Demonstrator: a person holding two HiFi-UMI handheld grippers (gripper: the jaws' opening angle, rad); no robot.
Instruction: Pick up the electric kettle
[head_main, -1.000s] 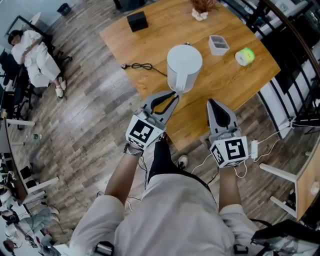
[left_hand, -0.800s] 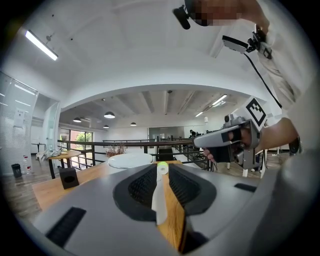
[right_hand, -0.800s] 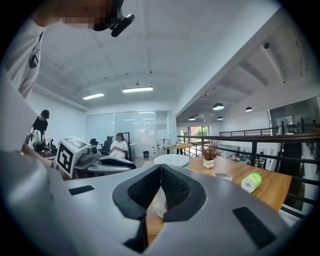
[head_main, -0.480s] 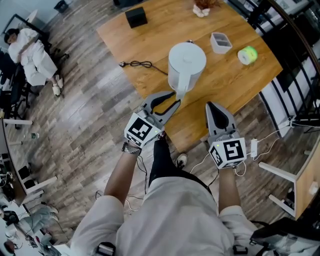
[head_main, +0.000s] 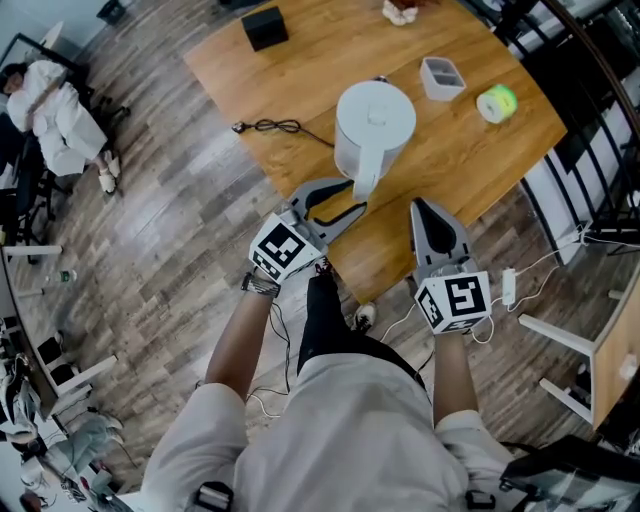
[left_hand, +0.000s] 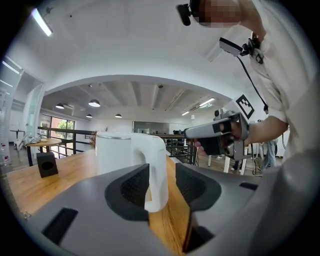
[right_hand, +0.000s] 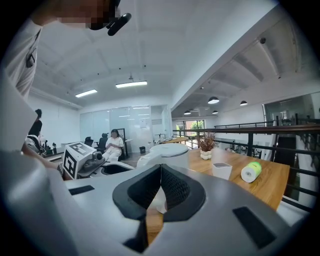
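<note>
In the head view, the electric kettle (head_main: 375, 120) is seen upright on the wooden surface (head_main: 320, 60), near its front edge, with the handle (head_main: 365, 178) turned toward the person. The left gripper (head_main: 350, 199) is held at that handle, and the right gripper (head_main: 425, 212) just beside it, apart from the kettle. A black box (head_main: 265, 27), a cable (head_main: 275, 127), a white container (head_main: 440, 75) and a green roll (head_main: 497, 103) are spread farther back.

In the left gripper view, the jaws are shown spread, having just been opening. The handle (left_hand: 157, 165) stands between them and is not pinched.

In the right gripper view, the jaws are pressed together on nothing, with the kettle (right_hand: 170, 152) behind them.
</note>
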